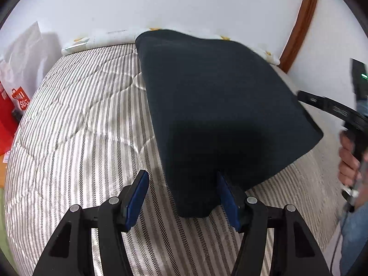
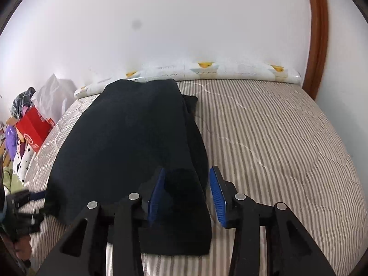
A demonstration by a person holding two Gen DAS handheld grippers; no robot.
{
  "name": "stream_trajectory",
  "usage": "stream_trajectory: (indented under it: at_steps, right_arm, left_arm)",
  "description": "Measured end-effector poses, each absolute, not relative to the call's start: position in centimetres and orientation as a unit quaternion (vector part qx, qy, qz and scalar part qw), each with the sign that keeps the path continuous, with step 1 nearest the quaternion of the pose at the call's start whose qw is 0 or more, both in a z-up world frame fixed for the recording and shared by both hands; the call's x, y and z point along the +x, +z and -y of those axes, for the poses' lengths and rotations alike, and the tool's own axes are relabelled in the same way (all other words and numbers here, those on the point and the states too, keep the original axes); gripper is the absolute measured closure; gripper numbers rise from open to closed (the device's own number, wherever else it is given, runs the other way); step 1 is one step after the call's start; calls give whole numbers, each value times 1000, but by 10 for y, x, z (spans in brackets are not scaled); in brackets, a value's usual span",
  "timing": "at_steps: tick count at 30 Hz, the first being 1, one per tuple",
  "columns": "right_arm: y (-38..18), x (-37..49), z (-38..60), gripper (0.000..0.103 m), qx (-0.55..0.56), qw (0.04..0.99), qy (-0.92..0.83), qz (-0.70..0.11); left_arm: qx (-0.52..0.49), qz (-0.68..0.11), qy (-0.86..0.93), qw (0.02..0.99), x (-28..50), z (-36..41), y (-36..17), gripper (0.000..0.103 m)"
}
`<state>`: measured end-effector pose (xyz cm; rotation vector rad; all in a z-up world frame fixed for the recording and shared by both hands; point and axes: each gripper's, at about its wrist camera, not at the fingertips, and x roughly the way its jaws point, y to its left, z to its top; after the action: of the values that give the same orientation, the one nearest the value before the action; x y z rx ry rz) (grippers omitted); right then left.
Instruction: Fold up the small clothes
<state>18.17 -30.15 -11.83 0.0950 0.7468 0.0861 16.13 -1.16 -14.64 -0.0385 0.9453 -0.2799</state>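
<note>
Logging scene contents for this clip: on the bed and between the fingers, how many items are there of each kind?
Dark garment, lying on the striped mattress: 1
Printed white roll along the far edge: 1
Grippers, left gripper and right gripper, both open: 2
Total: 4

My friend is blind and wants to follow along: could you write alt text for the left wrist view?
A dark navy folded fabric garment lies on a grey-and-white striped quilted mattress, its near edge between the wide-open blue-padded fingers of the left tool. At the right edge, a person's hand grips the black right tool. A white wall rises behind.
</note>
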Motion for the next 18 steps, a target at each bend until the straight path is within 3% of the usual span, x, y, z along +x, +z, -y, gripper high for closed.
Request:
stream_trajectory:
  at_steps: [7,8,9,12,15,18]
  right_arm:
    - [-132,234,299,67,83,908,56,-407]
    - [-134,239,299,89,95,904,71,-411]
    - [-135,240,299,96,99,902,85,-411]
    - [-124,227,314,99,109,921,96,-361]
    - [-127,225,335,99,157,911,114,-365]
    - [-124,228,329,97,136,908,112,-381]
  left_arm:
    - [-32,-434,-130,891,178,1,-122,44]
    - [-29,-433,-129,891,182,1,-122,44]
    - [-25,-434,-128,891,187,2,-122,44]
    - [-28,-435,-135,890,196,1,-123,42]
    - [-29,-433,-136,891,205,-1,-121,42]
    - [-30,-431,-126,893,214,-3,-118,42]
